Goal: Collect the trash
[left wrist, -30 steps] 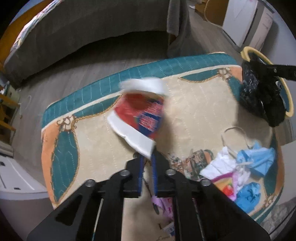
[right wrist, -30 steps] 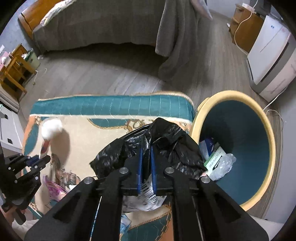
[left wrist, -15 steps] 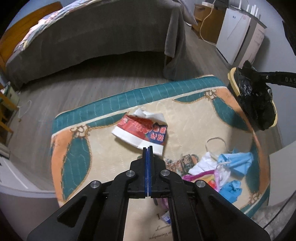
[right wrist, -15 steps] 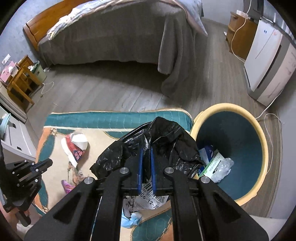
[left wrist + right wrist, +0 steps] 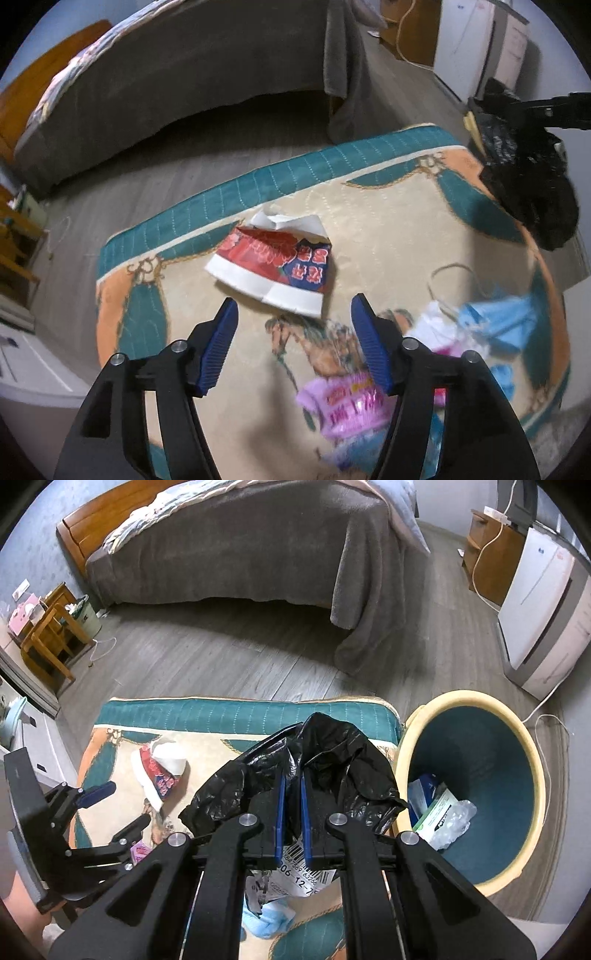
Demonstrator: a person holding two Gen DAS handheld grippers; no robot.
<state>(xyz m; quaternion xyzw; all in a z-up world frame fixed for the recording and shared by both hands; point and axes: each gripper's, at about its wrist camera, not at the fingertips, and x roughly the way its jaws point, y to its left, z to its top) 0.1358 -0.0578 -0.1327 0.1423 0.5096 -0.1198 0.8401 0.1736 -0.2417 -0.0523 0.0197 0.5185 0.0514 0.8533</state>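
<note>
A torn red, white and blue paper cup point(image 5: 275, 264) lies flattened on the patterned rug point(image 5: 388, 229). Just above and in front of it hangs my left gripper point(image 5: 291, 314), its jaws opening, nothing between them; it also shows in the right wrist view as the left gripper point(image 5: 122, 805). My right gripper point(image 5: 291, 775) is shut on a black plastic bag point(image 5: 332, 760), held up beside the yellow bin point(image 5: 532, 760), which holds a box and clear plastic. The bag point(image 5: 532, 184) hangs at the rug's right edge. More trash lies on the rug: a purple wrapper point(image 5: 351, 402), blue masks point(image 5: 506, 317).
A bed with a grey blanket point(image 5: 240, 546) stands beyond the rug on the grey wood floor. A white appliance point(image 5: 543, 620) and a wooden cabinet point(image 5: 491, 557) are at the right. A wooden stool point(image 5: 48, 642) is at the left. A barcode label point(image 5: 303, 875) lies below the bag.
The left gripper let go of the paper cup, which dropped onto the rug, then shut empty and is now open wide. The right gripper rose slightly with the black bag.
</note>
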